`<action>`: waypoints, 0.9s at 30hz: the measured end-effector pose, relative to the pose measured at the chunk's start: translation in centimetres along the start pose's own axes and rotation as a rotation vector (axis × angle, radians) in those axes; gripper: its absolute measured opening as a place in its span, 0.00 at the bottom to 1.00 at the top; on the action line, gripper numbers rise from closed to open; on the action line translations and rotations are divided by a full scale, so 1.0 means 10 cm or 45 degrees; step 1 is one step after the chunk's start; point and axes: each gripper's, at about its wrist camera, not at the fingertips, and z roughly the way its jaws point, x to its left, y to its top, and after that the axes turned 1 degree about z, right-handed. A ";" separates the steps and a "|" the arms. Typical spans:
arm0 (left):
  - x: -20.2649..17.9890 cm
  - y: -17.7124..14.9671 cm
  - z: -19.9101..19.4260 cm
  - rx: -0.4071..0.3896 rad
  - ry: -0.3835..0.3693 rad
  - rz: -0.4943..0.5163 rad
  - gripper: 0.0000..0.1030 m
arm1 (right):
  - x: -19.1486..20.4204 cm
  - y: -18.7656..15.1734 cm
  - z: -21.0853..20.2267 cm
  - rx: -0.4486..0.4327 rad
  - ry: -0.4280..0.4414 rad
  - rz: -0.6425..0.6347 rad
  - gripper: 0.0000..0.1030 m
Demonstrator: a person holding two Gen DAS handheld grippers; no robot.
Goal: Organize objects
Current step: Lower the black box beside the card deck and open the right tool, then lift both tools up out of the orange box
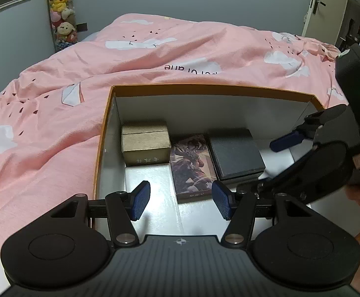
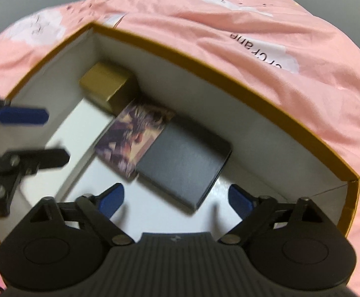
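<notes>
Both tools hang released over the white-lined, orange-rimmed cardboard box (image 1: 212, 89): left tool (image 1: 181, 203), right tool (image 2: 176, 199). Inside, seemingly touching, lie a black square box (image 1: 235, 153), illustrated flat box (image 1: 192, 165) and tan cardboard box (image 1: 145, 143). Beyond spreads the pink cloud-print bed quilt (image 1: 155, 49).

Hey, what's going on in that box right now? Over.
Both claws, left and right, open, empty. Three items lined up in box. Nothing in the way.
</notes>
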 end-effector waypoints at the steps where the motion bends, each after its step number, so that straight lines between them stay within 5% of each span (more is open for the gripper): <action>1: 0.00 0.00 0.00 0.001 -0.001 0.001 0.66 | 0.03 -0.01 0.02 0.013 -0.018 -0.029 0.78; 5: -0.01 0.00 0.00 0.000 0.003 0.003 0.66 | 0.09 -0.04 0.07 0.033 -0.065 -0.098 0.58; 10: -0.02 0.00 0.00 0.000 0.007 0.009 0.66 | 0.08 0.01 0.13 0.023 -0.118 -0.081 0.50; 19: -0.07 -0.02 -0.11 -0.041 -0.023 0.009 0.66 | 0.03 0.04 0.11 0.019 -0.113 -0.007 0.49; 27: -0.19 0.01 -0.46 -0.141 -0.053 0.030 0.66 | 0.08 -0.06 -0.40 -0.101 -0.145 0.114 0.58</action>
